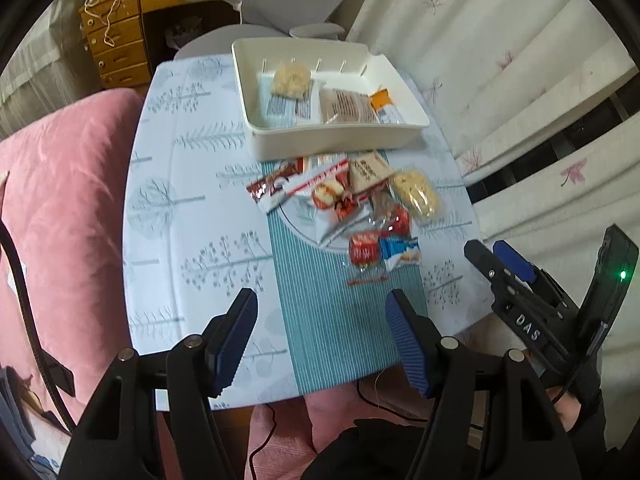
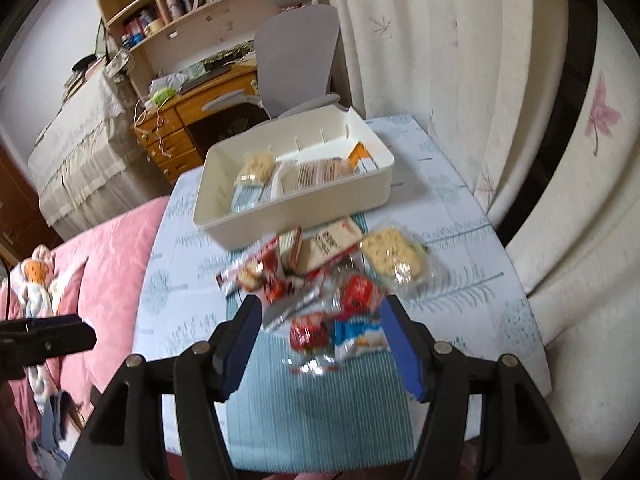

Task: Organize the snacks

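A white box (image 1: 340,142) (image 2: 288,216) stands at the far side of the small table and holds a pale cracker pack (image 1: 290,78), a brown packet (image 1: 348,108) and an orange-ended bar (image 1: 382,100). In front of it lies a loose pile of snacks (image 1: 348,200) (image 2: 320,280): a pale cracker pack (image 2: 394,258), red wrapped sweets (image 2: 358,292) and a blue packet (image 2: 356,334). My left gripper (image 1: 322,328) hovers open over the near table with nothing between its pads. My right gripper (image 2: 320,320) (image 1: 490,250) hangs open above the near end of the pile, its pads touching nothing.
The table carries a tree-print cloth (image 1: 192,220) and a teal striped runner (image 1: 312,280). A pink bed cover (image 1: 60,200) lies left, a curtain (image 1: 520,80) hangs right, and a grey chair (image 2: 296,60) and a wooden desk (image 1: 116,48) stand behind. The left gripper (image 2: 80,334) shows at the right wrist view's left edge.
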`<state>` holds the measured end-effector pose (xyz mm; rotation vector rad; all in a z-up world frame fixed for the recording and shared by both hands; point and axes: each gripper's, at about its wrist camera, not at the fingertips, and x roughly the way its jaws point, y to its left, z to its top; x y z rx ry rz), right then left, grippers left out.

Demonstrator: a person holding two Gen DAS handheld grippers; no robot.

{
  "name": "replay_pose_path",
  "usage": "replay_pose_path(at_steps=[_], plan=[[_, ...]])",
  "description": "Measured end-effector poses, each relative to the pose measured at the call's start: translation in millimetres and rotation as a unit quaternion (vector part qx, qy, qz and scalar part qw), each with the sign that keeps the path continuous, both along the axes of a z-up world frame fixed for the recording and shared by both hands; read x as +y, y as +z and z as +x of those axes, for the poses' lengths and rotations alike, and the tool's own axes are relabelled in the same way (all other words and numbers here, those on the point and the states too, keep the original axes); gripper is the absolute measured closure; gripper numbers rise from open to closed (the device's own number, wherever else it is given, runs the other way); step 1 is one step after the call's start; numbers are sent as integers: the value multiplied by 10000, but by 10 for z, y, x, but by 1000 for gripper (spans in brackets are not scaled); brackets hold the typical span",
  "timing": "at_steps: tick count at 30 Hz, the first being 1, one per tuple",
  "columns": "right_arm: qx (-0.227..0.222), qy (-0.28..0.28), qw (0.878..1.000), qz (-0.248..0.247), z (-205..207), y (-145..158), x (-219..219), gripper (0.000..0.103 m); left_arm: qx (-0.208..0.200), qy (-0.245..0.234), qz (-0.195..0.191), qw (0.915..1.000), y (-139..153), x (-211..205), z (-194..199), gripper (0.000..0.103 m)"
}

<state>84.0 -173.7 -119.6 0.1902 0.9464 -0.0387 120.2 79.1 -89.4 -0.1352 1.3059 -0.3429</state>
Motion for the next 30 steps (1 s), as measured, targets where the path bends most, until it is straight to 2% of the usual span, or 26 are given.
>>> replay_pose_path(at_steps=[8, 14, 17, 22, 30], plan=[[334, 608, 9974, -175, -198, -317, -66, 41, 262, 190, 60, 9995, -312, -224, -43, 35], [524, 1334, 9886, -458, -157, -530, -188, 41, 472, 481, 86, 9977, -614, -539, 36, 33], [487, 1788, 9800, -722, -131, -621, -241, 41, 479, 754, 8, 9960, -758, -685, 73, 32], [425, 2631, 9564, -1197, -69, -805, -280, 41, 502, 1241, -163, 9909, -1015, -859, 161, 29], [157, 3598, 9213, -1469, -2, -1063, -350, 41, 633, 1628, -136, 9845, -1395, -1080, 319, 29]])
